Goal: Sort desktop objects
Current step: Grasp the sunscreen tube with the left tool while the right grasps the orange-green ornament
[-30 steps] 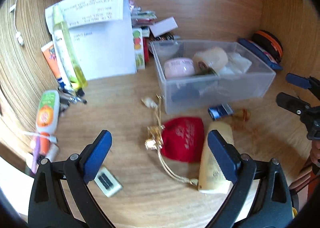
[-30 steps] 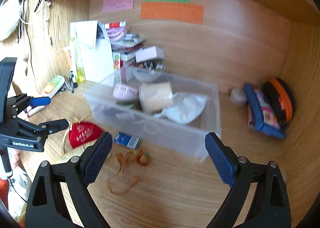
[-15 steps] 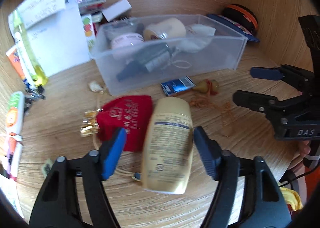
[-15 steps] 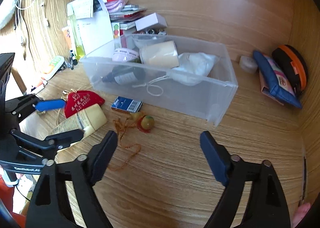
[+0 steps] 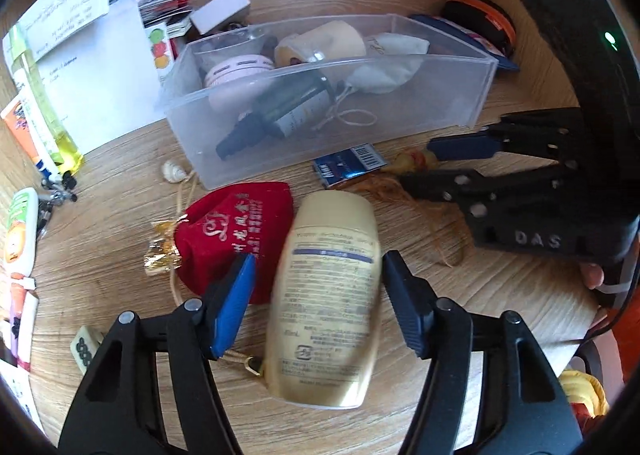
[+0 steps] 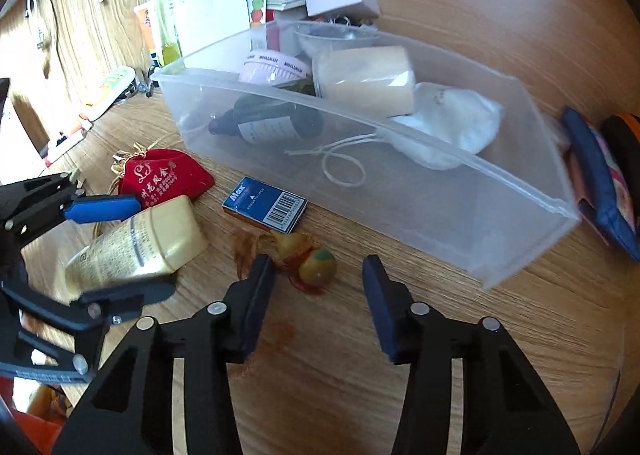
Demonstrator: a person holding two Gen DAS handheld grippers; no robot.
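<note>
A cream lotion bottle lies on the wooden desk between the fingers of my open left gripper, which straddle it without touching; it also shows in the right wrist view. A red pouch lies beside it. My right gripper is open around a small yellow-green charm with orange tassel. A blue Max staple box lies in front of the clear plastic bin, which holds a dark dropper bottle, a pink jar, a cream roll and a white pouch.
A white paper stand, tubes and a yellow-green bottle stand at left. Small boxes are stacked behind the bin. A blue pouch and an orange-black case lie at right. A small tile lies near the left finger.
My left gripper has moved forward and right over the lotion bottle and narrowed around it. My right gripper has dropped toward the charm and narrowed around it.
</note>
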